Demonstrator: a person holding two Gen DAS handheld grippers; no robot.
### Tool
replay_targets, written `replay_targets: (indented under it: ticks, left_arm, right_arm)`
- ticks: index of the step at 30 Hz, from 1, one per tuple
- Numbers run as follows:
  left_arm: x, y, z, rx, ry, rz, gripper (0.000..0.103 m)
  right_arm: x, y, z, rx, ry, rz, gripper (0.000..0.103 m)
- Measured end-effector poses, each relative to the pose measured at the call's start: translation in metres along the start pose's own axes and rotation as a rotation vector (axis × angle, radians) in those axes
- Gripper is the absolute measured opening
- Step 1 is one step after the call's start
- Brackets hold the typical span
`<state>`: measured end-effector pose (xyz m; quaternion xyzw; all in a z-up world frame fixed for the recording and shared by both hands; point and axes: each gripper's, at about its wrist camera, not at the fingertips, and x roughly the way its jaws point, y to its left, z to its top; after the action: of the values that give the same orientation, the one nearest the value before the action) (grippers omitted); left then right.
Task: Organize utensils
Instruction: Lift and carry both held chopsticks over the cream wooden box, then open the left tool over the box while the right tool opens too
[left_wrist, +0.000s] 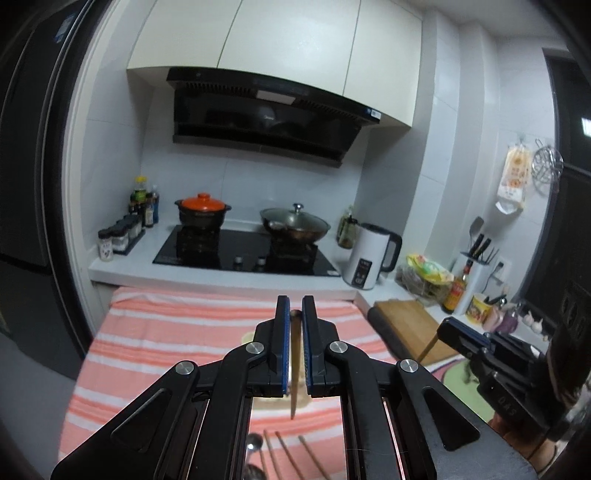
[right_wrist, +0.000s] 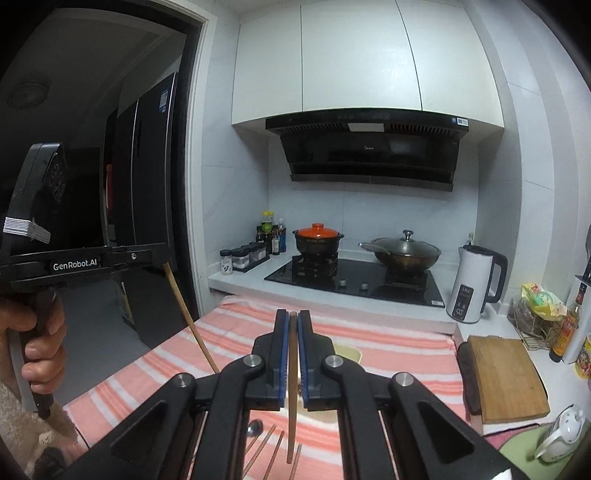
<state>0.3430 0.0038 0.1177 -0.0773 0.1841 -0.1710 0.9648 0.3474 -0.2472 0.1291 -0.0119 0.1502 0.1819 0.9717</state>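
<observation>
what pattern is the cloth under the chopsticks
Salmon-pink and white stripes on the cloth, clearest in the right wrist view.

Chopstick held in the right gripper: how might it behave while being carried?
The chopstick looks thin, straight and wooden, so probably stiff and light. The right gripper pinches only its upper part, so the long hanging end may pivot or slip; once released, it could roll.

My left tongs (left_wrist: 295, 306) were raised, jaws nearly closed, pinching a thin stick betw. the blue pads. Right tongs (right_wrist: 293, 321) did the same, approx. level w/ the left. My left hand (right_wrist: 37, 343) was wrapped round its handle, fingers curled.
</observation>
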Motion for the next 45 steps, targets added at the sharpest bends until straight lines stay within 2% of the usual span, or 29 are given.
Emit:
replay_targets:
  ticks: [5,8,10,13,16,20,24,27,29,30,31,32,34,36,40,45]
  left_arm:
    - [0.048,0.003,0.011,-0.011,-0.059,0.044,0.004]
    - [0.08,0.01,0.002,-0.016,-0.061,0.077,0.004]
    - [0.103,0.018,-0.007,-0.031,-0.036,0.084,0.004]
    - [0.134,0.029,-0.023,-0.046,0.018,0.084,0.004]
    - [0.159,0.034,-0.044,-0.051,0.092,0.082,0.004]
    - [0.182,0.043,-0.065,-0.074,0.175,0.069,0.004]
    - [0.198,0.046,-0.075,-0.089,0.229,0.069,0.004]
    - [0.204,0.043,-0.079,-0.067,0.241,0.087,0.005]
    - [0.203,0.042,-0.079,-0.07,0.25,0.09,0.015]
    - [0.198,0.042,-0.079,-0.076,0.25,0.079,0.034]
    - [0.191,0.042,-0.079,-0.078,0.238,0.075,0.051]
    - [0.183,0.044,-0.077,-0.074,0.218,0.077,0.056]
    - [0.16,0.045,-0.076,-0.07,0.187,0.065,0.067]
    - [0.134,0.047,-0.074,-0.059,0.168,0.059,0.072]
    - [0.073,0.049,-0.083,-0.027,0.131,0.058,0.094]
    - [0.013,0.047,-0.123,0.001,0.137,0.086,0.1]
  right_arm:
    - [0.047,-0.02,0.023,0.033,-0.098,-0.048,0.005]
    - [0.077,-0.032,0.02,0.047,-0.147,-0.066,0.005]
    - [0.1,-0.039,0.011,0.059,-0.144,-0.074,0.005]
    - [0.138,-0.051,-0.007,0.075,-0.071,-0.091,0.005]
    - [0.172,-0.061,-0.03,0.116,0.072,-0.102,0.005]
    - [0.197,-0.074,-0.051,0.171,0.21,-0.091,0.005]
    - [0.215,-0.082,-0.06,0.206,0.29,-0.096,0.005]
    - [0.221,-0.082,-0.063,0.199,0.305,-0.098,0.005]
    - [0.224,-0.085,-0.064,0.216,0.309,-0.083,0.009]
    - [0.222,-0.086,-0.064,0.218,0.306,-0.084,0.009]
    - [0.22,-0.085,-0.063,0.214,0.299,-0.081,0.021]
    - [0.216,-0.084,-0.063,0.212,0.286,-0.079,0.041]
    - [0.2,-0.083,-0.059,0.207,0.245,-0.077,0.054]
    - [0.178,-0.083,-0.054,0.199,0.221,-0.055,0.054]
    - [0.118,-0.074,-0.046,0.144,0.154,-0.042,0.054]
    - [0.043,-0.051,-0.064,0.073,0.116,-0.028,0.054]
